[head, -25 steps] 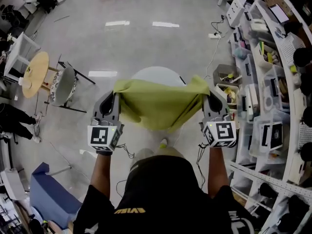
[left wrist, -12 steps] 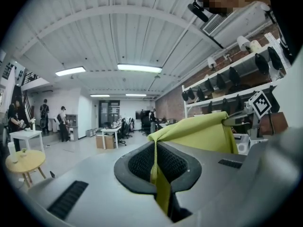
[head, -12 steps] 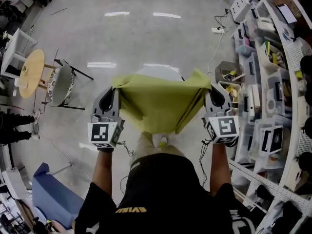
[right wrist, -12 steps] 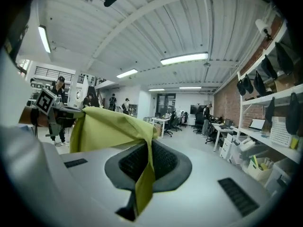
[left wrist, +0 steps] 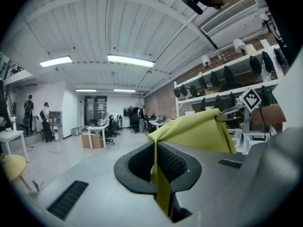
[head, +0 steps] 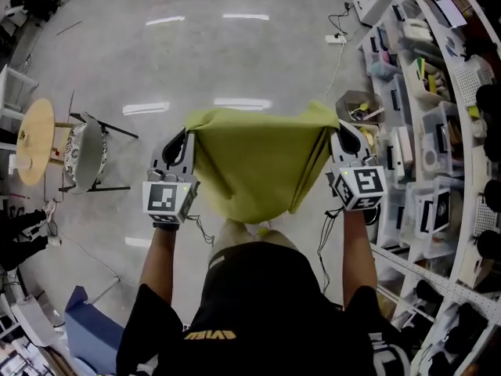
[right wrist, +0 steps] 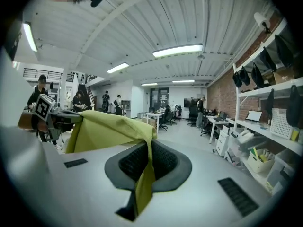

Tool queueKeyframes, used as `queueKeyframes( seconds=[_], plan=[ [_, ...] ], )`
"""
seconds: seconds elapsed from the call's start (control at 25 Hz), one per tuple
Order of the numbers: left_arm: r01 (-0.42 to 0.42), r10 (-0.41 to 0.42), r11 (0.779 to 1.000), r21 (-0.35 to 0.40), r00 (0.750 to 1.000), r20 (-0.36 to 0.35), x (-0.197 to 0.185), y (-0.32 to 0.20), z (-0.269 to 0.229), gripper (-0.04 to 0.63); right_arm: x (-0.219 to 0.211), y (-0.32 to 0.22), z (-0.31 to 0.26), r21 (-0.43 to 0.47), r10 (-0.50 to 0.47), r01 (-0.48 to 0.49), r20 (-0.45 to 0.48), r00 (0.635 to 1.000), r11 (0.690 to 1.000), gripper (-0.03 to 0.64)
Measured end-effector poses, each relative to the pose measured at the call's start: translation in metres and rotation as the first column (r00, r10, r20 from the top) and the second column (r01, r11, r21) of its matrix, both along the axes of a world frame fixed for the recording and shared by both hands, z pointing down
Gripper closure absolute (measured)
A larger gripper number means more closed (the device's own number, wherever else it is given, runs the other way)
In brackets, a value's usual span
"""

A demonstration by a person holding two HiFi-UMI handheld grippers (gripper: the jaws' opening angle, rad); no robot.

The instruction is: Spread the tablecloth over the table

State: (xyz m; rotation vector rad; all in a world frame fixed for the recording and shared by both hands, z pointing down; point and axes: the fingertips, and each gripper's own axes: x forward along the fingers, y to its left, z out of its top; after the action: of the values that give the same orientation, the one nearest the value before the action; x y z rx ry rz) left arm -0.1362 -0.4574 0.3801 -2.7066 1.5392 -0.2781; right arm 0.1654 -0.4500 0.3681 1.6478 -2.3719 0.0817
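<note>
Head view: the tablecloth (head: 254, 159) hangs in mid-air, stretched between the left gripper (head: 178, 149) and the right gripper (head: 344, 143), each with its fingers (left wrist: 137, 167) clamped shut on a top corner. I see no tabletop under it, so it could land crooked. Each pinch is thin, and a sharp tug might free a corner. The yellow lettering on the black shirt (head: 235, 304) is too small to read.

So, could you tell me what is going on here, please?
A person holds a yellow-green cloth stretched between two grippers. The left gripper is shut on one top corner and the right gripper on the other. The cloth hangs in the air in front of the person and is not yet laid down.
</note>
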Motion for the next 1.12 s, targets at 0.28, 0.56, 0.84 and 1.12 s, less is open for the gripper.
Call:
queueKeyframes(
  seconds=[0.28, 0.56, 0.84, 1.12],
  plan=[
    [-0.137, 0.136, 0.987, -0.085, 0.99, -0.022, -0.013, -0.088, 0.053, 0.574, -0.015, -0.069, 0.033, -0.064, 0.069, -0.073, -0.057, 0.996, 0.995, 0.611],
    [-0.159, 0.154, 0.981, -0.109, 0.987, -0.055, -0.001, -0.147, 0.101, 0.574, -0.005, -0.123, 0.075, -0.109, 0.154, -0.159, -0.053, 0.987, 0.981, 0.611],
    [-0.08, 0.068, 0.981, -0.178, 0.995, -0.071, 0.007, -0.193, 0.152, 0.574, 0.003, -0.172, 0.121, -0.152, 0.126, -0.134, -0.062, 0.99, 0.979, 0.611],
    [-0.057, 0.051, 0.977, -0.207, 0.998, -0.033, 0.014, -0.225, 0.182, 0.574, 0.012, -0.212, 0.159, -0.186, 0.092, -0.1, -0.055, 0.994, 0.977, 0.611]
  ],
)
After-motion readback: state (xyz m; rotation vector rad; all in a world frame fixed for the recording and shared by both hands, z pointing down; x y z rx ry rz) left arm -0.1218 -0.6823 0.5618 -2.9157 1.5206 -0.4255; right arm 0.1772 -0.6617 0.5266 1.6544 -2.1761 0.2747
